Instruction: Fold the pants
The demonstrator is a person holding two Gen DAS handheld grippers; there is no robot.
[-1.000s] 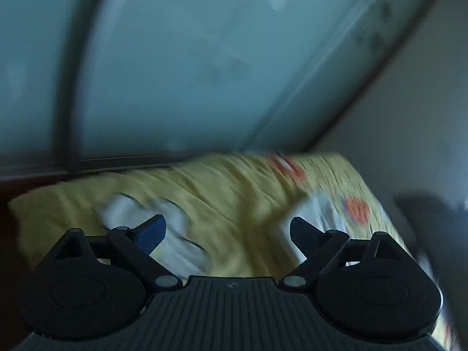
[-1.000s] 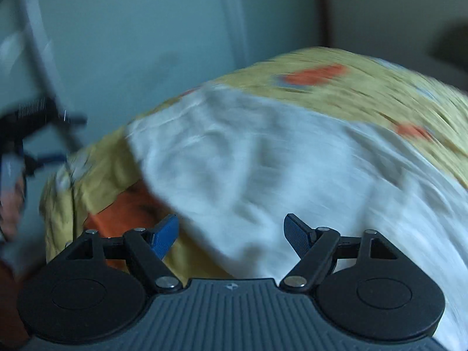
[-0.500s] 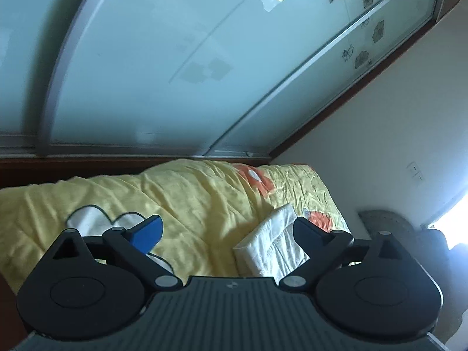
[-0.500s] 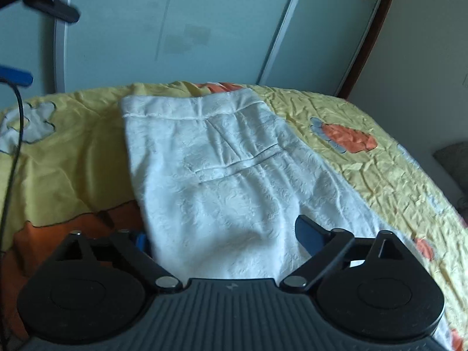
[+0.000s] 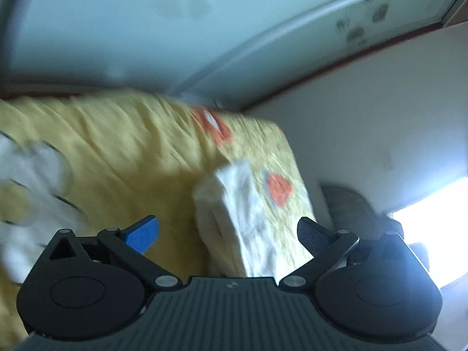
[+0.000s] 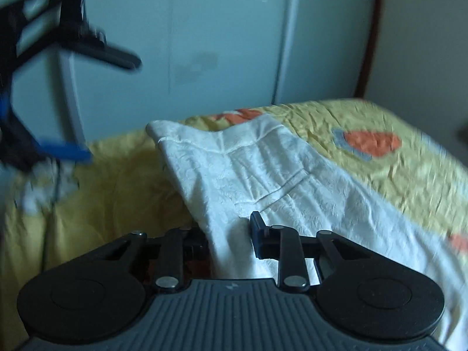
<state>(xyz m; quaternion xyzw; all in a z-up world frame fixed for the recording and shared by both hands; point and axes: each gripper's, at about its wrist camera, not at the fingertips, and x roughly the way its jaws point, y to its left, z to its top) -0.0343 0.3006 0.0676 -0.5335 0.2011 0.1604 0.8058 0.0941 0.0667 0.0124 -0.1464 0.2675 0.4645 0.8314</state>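
White textured pants (image 6: 263, 175) lie on a yellow bedspread (image 6: 380, 175), waistband towards the wardrobe. My right gripper (image 6: 231, 234) is shut on the near left edge of the pants and lifts the cloth a little. In the left wrist view the pants (image 5: 242, 204) show as a white strip ahead, between the fingers. My left gripper (image 5: 228, 234) is open and empty above the bed; it also shows in the right wrist view (image 6: 58, 102) at the upper left, in the air.
A frosted sliding wardrobe door (image 6: 204, 44) stands behind the bed. A pale wall (image 5: 380, 117) runs along the bed's right side. A dark chair (image 5: 356, 204) and a bright window (image 5: 433, 234) are beyond the bed's far corner.
My right gripper has closed on the pants' near edge and raised it. My left gripper has swung, staying open; its view is now blurred.
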